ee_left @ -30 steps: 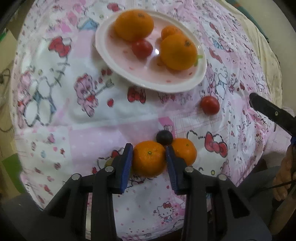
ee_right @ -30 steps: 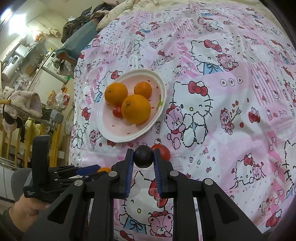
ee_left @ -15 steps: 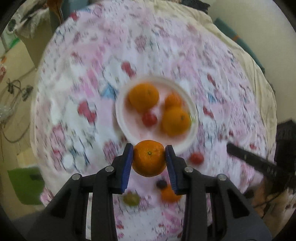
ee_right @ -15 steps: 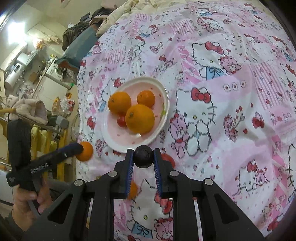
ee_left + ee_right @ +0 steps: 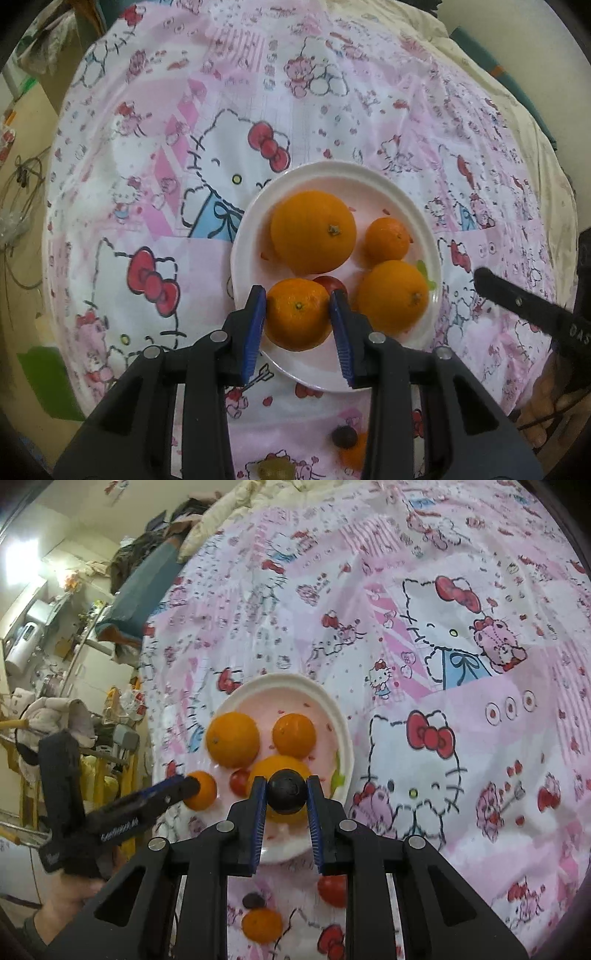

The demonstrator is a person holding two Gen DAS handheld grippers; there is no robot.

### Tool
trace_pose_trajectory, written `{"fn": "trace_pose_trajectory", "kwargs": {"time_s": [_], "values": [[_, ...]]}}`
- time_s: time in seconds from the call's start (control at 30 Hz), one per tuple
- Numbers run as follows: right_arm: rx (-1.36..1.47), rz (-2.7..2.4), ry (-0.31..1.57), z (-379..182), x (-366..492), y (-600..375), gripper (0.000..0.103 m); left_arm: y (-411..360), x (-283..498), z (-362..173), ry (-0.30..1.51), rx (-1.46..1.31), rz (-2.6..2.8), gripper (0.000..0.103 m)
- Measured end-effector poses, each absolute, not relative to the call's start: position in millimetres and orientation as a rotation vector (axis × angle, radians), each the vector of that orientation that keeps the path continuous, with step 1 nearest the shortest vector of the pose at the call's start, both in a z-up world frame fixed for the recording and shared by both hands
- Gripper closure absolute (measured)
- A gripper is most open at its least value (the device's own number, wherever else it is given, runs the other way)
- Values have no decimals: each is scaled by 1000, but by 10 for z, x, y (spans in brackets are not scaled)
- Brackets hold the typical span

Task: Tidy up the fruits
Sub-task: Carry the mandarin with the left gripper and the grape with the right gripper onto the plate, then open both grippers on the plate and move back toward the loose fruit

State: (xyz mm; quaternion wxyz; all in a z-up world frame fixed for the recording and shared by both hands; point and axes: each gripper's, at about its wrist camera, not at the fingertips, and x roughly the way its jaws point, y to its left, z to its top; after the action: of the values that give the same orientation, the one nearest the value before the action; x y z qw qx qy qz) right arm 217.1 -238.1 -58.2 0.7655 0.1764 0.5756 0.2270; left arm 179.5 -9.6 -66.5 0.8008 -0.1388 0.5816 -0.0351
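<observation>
Left wrist view: plate (image 5: 255, 206) holds three oranges (image 5: 313, 230), one tomato (image 5: 334, 283).

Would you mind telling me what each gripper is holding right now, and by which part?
The left gripper clamps a small orange across its sides; the right gripper pinches a dark round fruit across its sides.

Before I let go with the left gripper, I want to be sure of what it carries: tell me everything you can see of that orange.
The orange is small, round, bright and glossy, with a finely dimpled peel and a dark stem dot facing the camera. It sits clamped between the blue pads of the left gripper, over the near part of the white plate. Whether it rests on the plate cannot be told. A red tomato shows just behind it.
</observation>
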Motion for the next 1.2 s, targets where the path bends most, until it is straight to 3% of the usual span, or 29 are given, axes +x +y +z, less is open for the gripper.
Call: {"fn": "trace_pose_trajectory", "kwargs": {"time_s": [0.43,0.7,0.73,0.87,0.97,1.2], "values": [[390,464,1313,-995,2408,-2277,80,-103,1826,-728,1247,-285,-77,71],[373,467,1302,-970,2385,-2278,77,-176,1838,-696,1244,-248,-83,70],[367,470,1298,-955,2380,-2270,77,-184,1833,-680,1238,-242,-86,68],[335,471,1288,-892,2368,-2237,72,-206,1803,-607,1210,-211,-67,40],[338,469,1279,-852,2350,-2236,52,-212,1787,-580,1201,-193,-66,36],[339,466,1278,-759,2309,-2252,51,-203,1725,-530,1184,-180,-58,32]]}}
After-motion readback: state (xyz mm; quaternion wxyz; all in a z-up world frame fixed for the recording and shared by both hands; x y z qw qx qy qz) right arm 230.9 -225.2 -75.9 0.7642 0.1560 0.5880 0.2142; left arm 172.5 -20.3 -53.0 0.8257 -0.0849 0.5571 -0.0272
